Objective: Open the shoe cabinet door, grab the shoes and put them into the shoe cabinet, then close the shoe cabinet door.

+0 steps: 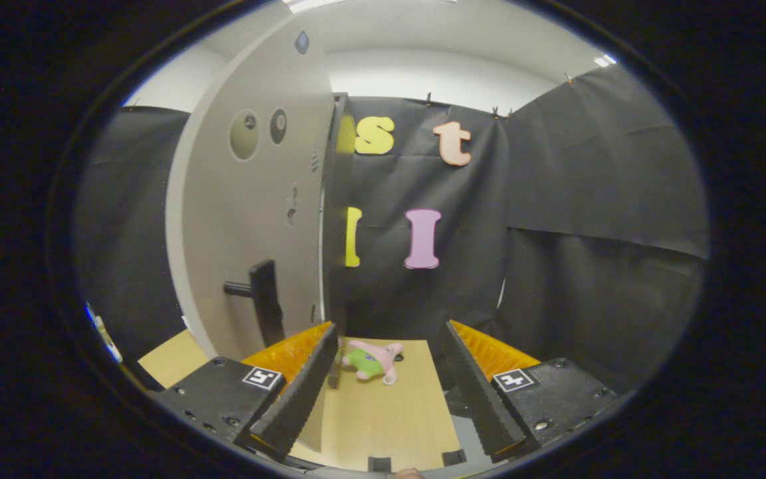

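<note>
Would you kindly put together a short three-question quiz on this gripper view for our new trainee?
1. True or false: the gripper is shut on the black door handle.
2. Where does the pink and green plush toy lie?
A. on the wooden tabletop, between and just beyond the fingers
B. hanging from the handle
C. clamped by both fingers
3. Fill in: the black handle is fixed to the grey cabinet ____.

Key:
1. False; the fingers stand apart with nothing between them, and the handle is off to the side, beyond one finger.
2. A
3. door
</note>
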`<state>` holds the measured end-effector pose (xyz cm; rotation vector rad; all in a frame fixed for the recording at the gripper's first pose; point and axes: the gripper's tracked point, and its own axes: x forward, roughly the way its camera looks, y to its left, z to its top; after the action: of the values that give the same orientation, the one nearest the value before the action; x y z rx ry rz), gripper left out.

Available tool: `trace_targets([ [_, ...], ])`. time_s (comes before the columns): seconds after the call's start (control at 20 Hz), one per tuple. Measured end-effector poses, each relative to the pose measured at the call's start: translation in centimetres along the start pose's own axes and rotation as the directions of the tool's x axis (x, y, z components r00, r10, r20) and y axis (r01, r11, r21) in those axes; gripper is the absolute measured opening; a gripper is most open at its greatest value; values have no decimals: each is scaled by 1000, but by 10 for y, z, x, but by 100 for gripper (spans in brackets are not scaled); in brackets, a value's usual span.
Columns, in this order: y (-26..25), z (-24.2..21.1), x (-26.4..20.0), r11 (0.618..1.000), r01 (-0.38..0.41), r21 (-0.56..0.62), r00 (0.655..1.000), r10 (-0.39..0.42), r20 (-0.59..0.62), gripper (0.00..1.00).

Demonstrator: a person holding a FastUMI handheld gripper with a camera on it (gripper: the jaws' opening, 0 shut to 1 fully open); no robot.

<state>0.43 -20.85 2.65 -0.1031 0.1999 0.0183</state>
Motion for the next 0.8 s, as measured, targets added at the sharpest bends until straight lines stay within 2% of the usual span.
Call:
trace_targets([
  [0.05,3,-3,-2,1000,27,-16,1000,-27,-6,100],
  [0.1,3,-1,-6,997,59,-39,998,-59,-5,94],
  [0.25,17,0,-9,992,100,-83,995,-99,9,94],
  [0.65,77,-8,-11,998,-9,59,1000,9,2,93],
  [0.8,97,0,-9,1000,-12,25,1000,11,28,93],
])
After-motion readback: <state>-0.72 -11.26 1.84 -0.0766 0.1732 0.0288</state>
